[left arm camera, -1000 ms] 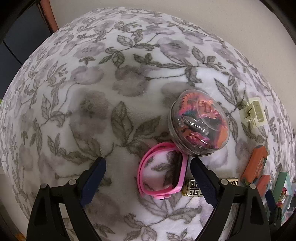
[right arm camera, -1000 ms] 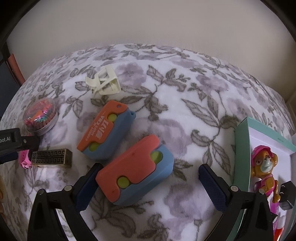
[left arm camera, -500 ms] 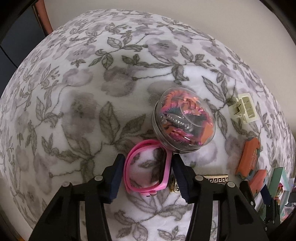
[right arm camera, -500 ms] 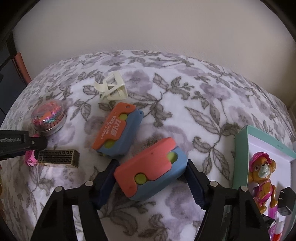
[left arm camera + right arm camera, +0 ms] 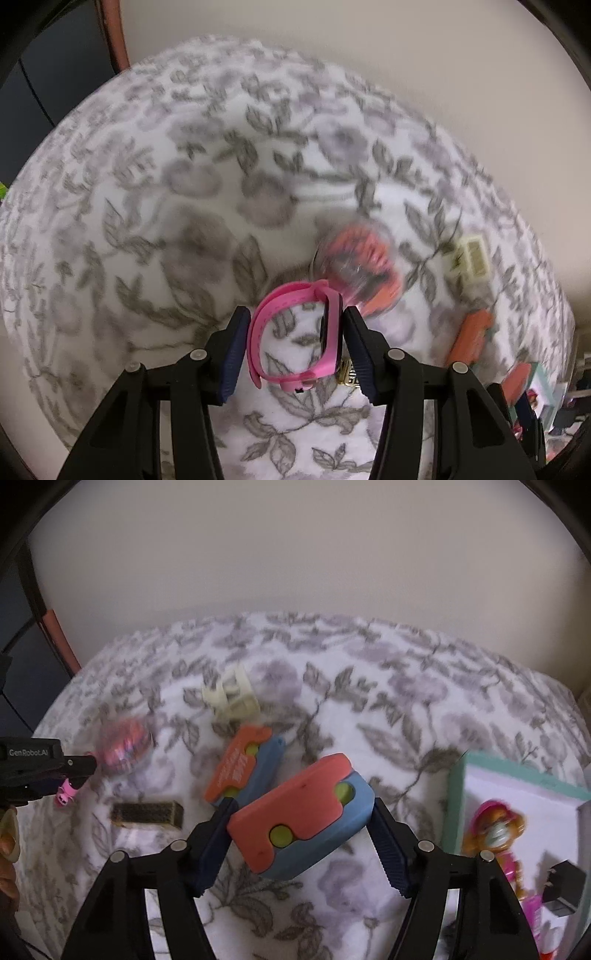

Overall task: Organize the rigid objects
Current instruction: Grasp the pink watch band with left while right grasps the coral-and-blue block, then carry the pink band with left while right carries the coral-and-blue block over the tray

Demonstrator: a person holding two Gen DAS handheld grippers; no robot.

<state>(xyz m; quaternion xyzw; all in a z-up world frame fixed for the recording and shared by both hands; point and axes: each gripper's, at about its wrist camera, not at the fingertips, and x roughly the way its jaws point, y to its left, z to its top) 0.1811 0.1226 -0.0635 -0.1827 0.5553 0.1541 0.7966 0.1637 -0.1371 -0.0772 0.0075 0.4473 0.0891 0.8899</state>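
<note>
The left gripper has its jaws closed about halfway onto a pink band, which stands on edge as a loop between the two fingers; the left pad presses the strap side and the right pad presses the band's dark face, so the loop fills the gap from pad to pad. Just beyond the band sits a clear round jar of orange and pink bits, blurred, and it seems apart from the band, though the blur makes that hard to judge. The right gripper is closed partway on a coral and blue case, held tilted, its left end against the left pad and its right end against the right pad. A second case lies just behind on the floral blanket, near a cream clip and a gold and black bar. To the right stands a teal box with a toy pup inside
</note>
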